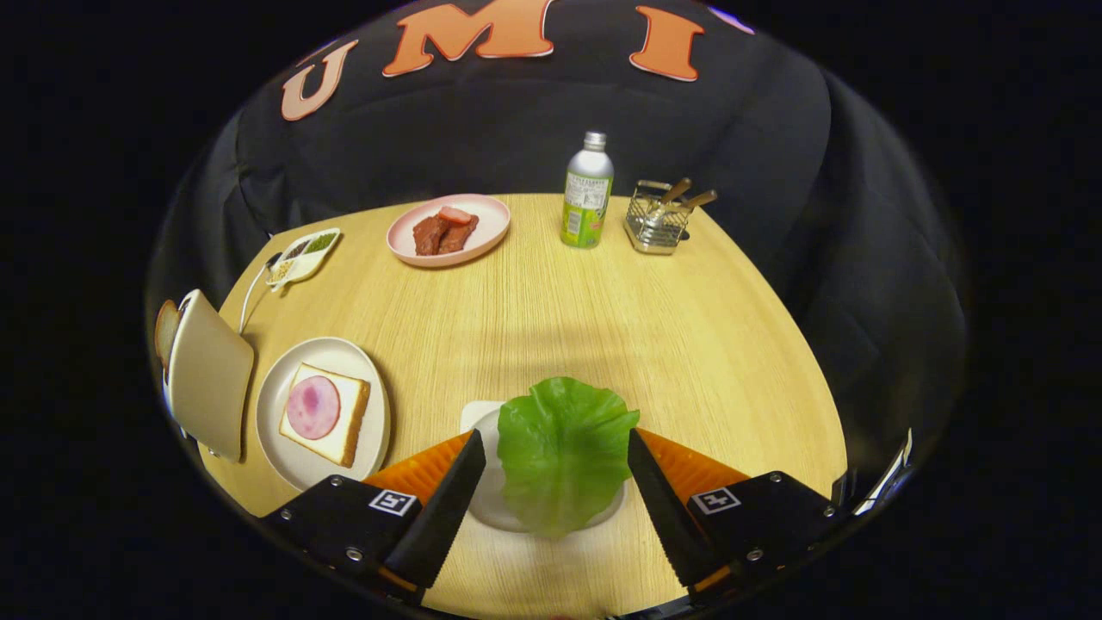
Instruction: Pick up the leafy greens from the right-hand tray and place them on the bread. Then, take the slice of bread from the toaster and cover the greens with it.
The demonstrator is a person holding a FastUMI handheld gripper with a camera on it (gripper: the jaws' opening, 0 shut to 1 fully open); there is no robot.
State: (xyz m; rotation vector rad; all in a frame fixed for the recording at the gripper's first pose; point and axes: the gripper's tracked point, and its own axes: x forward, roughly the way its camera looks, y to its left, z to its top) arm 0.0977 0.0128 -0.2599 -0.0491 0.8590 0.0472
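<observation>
The lettuce leaf (564, 452) lies on a small white tray (482, 422) between my fingers, its long axis running near to far, the ruffled broad end pointing away from me. My gripper (557, 448) stands open, one finger on each side of the leaf, neither pressing it. To the left sits a white plate (284, 448) with bread (331, 422) topped by a ham slice (312, 406). Farther left stands the toaster (207, 375) with a bread slice (165, 331) in it.
</observation>
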